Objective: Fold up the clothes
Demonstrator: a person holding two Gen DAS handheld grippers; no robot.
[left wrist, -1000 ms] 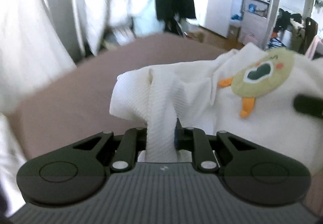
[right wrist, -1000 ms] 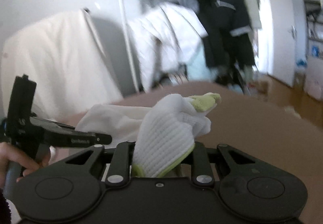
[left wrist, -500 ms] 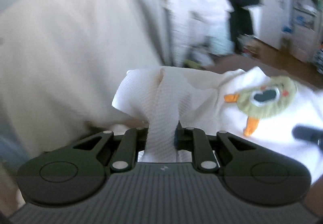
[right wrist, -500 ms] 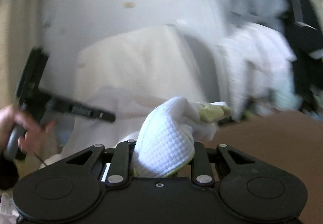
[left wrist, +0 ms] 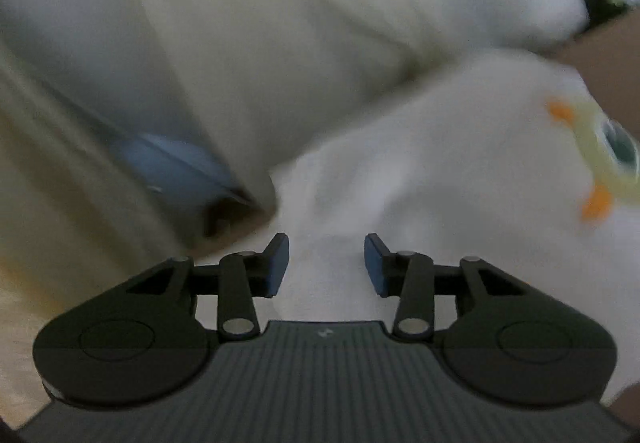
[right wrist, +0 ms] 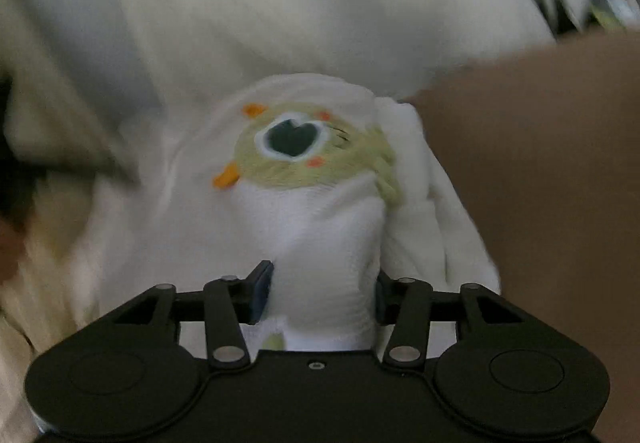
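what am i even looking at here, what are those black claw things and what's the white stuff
Each picture comes from a camera mounted on a hand-held gripper, looking forward along its two fingers; a person holds one in each hand. The left gripper has just been opening and stands clear of the cloth. The right gripper has been opening too, with a fold of the white garment between its fingers. That garment bears a green bird patch and lies on a brown surface, with a large white cloth behind.

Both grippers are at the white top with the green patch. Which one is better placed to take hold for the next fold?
Right, probably. The right gripper has a bunched fold of the white top filling the gap between its just-opened jaws, so closing should regrip it. The left gripper, also just opened, stands clear, with cloth only behind its fingertips.
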